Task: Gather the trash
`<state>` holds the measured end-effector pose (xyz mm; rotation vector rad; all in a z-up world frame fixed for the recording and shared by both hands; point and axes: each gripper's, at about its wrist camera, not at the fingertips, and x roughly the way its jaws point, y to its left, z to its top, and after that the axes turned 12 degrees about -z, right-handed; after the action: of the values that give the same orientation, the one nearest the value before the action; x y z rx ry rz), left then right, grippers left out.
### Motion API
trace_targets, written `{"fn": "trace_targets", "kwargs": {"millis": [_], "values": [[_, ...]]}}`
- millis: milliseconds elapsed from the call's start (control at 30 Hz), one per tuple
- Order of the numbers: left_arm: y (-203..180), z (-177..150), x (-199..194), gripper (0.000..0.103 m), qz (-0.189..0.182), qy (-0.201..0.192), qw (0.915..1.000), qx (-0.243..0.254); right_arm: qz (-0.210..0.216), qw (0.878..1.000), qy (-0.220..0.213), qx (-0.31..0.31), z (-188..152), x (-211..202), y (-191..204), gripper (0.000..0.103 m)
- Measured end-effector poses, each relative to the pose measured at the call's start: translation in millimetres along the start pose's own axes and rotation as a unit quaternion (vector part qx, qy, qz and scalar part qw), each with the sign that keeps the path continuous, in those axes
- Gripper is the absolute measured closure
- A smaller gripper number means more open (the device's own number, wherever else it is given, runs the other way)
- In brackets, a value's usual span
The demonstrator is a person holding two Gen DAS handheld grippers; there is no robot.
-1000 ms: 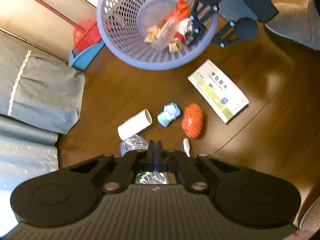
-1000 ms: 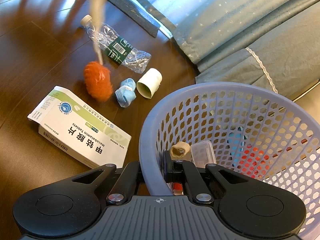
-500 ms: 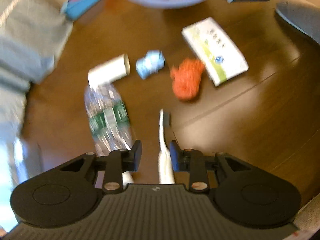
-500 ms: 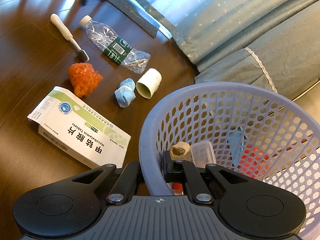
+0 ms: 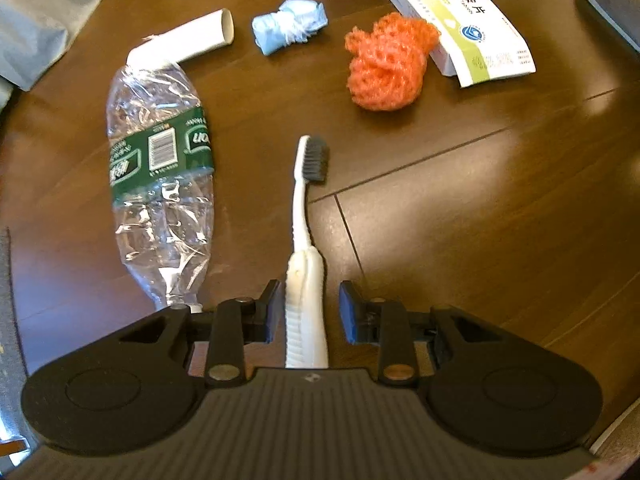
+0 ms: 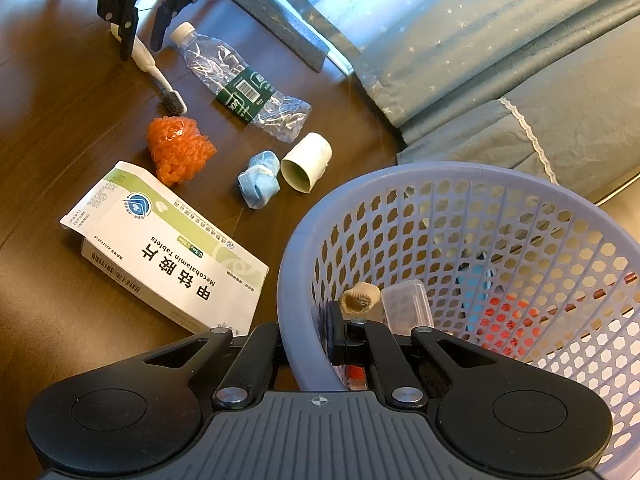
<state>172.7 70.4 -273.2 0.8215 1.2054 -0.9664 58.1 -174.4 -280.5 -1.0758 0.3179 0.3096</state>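
The left claw [image 5: 306, 312] straddles a white toothbrush [image 5: 305, 248] on the wooden floor [image 5: 460, 220], jaws apart, while the right claw [image 6: 308, 344] stays clamped on a lavender basket's [image 6: 296, 280] rim.

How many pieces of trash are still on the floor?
6: toothbrush between the left gripper's open jaws, crushed bottle beside it, then cardboard tube, blue wad, orange netting, medicine box.

A dark wooden floor [image 6: 48, 128] with plank seams lay underneath. Teal star-patterned curtains [image 6: 460, 20] hung along its far edge, beside grey fabric with a white lace trim [image 6: 528, 128]
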Motion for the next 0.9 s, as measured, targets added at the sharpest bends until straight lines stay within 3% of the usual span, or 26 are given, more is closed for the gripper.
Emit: {"fn": "trace_targets", "kwargs": {"millis": [133,200,333,667,900], "values": [[11,0,-1,0.077,-0.027,0.004,0.9994,-0.023,0.001,1.000,0.000,-0.001,-1,0,0,0.102],[16,-1,-2,0.085,-0.041,0.008,0.9983,-0.040,0.000,1.000,0.001,0.000,-1,0,0,0.101],[17,-4,-3,0.087,-0.050,0.015,0.9972,-0.053,-0.001,1.000,0.002,0.003,-1,0,0,0.101],[-17,11,-60,0.087,0.041,-0.002,0.9989,0.024,-0.002,1.000,0.003,0.007,1,1,-1,0.101],[-46,74,-117,0.087,0.088,-0.036,0.9899,0.104,-0.003,1.000,0.005,0.008,2,1,0,0.101]]}}
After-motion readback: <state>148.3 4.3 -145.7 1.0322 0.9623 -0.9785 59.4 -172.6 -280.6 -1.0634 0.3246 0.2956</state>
